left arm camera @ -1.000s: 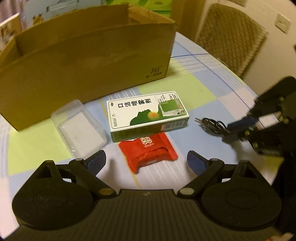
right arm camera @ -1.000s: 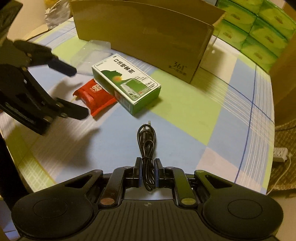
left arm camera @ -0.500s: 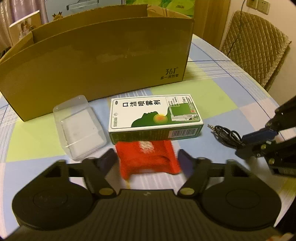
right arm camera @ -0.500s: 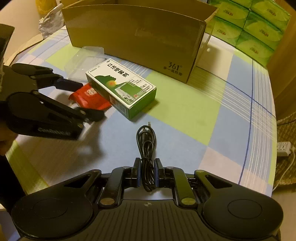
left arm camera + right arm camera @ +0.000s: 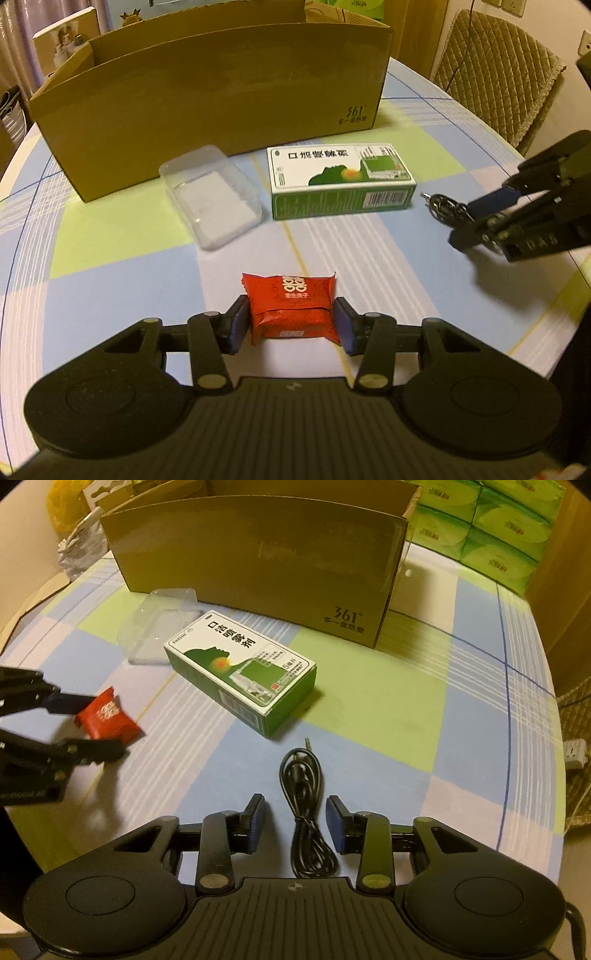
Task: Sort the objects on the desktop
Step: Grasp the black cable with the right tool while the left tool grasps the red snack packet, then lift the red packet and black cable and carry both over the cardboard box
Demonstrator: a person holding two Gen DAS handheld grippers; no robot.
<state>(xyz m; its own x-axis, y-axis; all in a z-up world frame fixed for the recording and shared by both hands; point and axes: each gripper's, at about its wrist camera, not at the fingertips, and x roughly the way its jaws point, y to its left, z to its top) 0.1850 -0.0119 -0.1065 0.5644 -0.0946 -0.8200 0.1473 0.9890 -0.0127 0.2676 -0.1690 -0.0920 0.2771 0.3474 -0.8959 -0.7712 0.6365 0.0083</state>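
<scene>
Left gripper (image 5: 290,326) clamps red packet (image 5: 291,308); right gripper (image 5: 295,821) spread, black cable (image 5: 304,801) lengthwise between fingers.

Home dining room: checked tablecloth (image 5: 110,236) under the tool, quilted chair (image 5: 495,70) beyond, stacked tissue packs (image 5: 491,528).

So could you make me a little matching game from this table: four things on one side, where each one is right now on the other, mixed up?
Things:
1. red packet
2. black cable
3. clear plastic tray
4. green and white box

Places:
A. lying between the pads of the open right tool, touching neither
B. on the table in front of the cardboard box, left of the green and white box
C. clamped in the left tool
D. on the table between the tray and the cable

Pairs: 1-C, 2-A, 3-B, 4-D
</scene>
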